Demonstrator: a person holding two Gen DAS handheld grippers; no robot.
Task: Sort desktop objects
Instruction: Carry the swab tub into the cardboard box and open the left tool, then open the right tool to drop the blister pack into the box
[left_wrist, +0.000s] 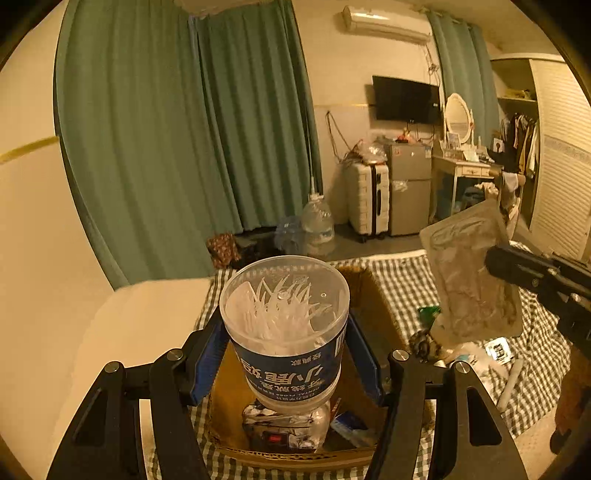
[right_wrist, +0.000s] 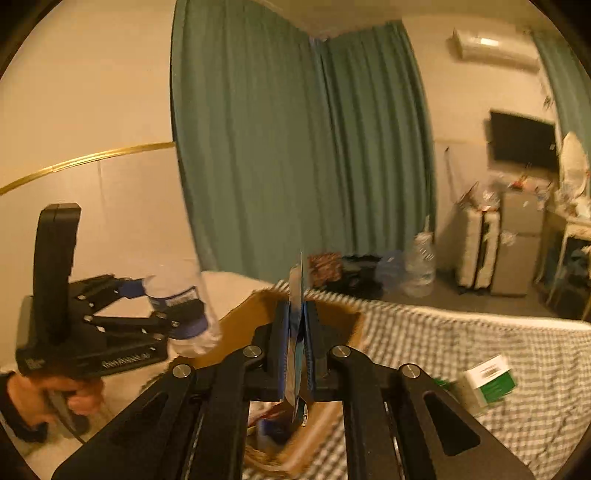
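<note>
Over the cardboard box (left_wrist: 373, 291), left tongs (left_wrist: 284, 339) clamp a floss-pick tub (left_wrist: 284, 314), right tongs (right_wrist: 297, 332) pinch a flat packet (right_wrist: 295, 295) edge-on.

the tub (left_wrist: 284, 332) in the left wrist view bears a blue label, seen upside down, with large white chinese characters and a small line reading "dental floss". white lettering on the left gripper's (right_wrist: 173, 310) body is too blurred to read.
</note>
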